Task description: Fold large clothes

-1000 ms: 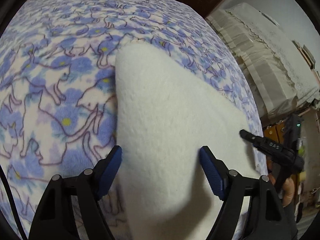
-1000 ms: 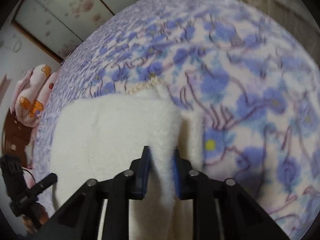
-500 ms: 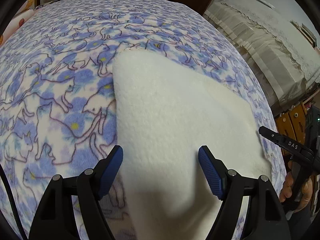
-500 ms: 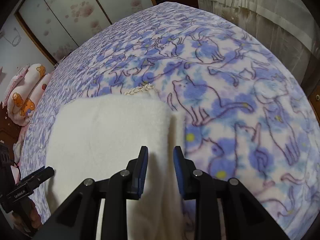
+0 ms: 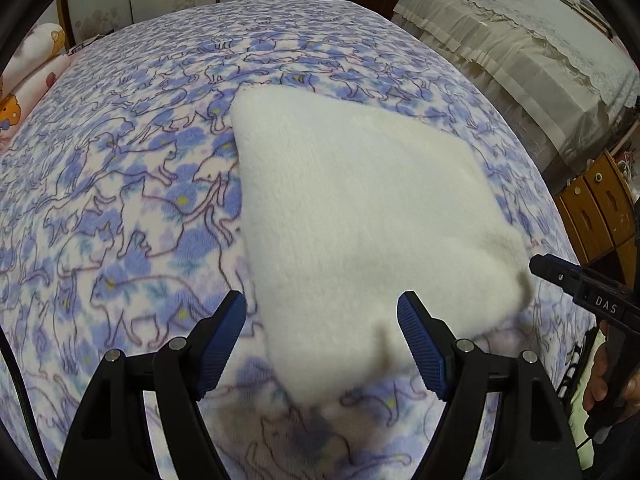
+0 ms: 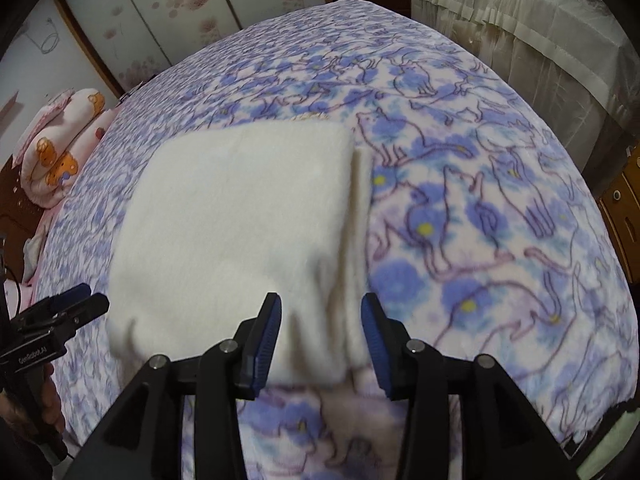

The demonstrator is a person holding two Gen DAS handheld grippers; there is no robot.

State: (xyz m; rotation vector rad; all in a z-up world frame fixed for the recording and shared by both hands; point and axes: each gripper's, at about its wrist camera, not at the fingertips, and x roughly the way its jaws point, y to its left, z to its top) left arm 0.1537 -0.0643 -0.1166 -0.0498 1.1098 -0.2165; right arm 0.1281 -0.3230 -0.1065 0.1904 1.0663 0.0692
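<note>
Both hand-held grippers (image 5: 322, 338) (image 6: 321, 334) hang parted, untouching, above the folded white garment's (image 5: 360, 208) near edge.

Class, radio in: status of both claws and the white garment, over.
Left claw open, empty. Right claw just opened, clear of the cloth. White garment lies folded on the cat-print blanket. Nothing in the way.

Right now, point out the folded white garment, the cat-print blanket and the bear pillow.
folded white garment (image 5: 360, 208), left wrist view, middle of its top.
cat-print blanket (image 6: 480, 220), right wrist view, bare part.
bear pillow (image 6: 60, 152), right wrist view, its side.
</note>
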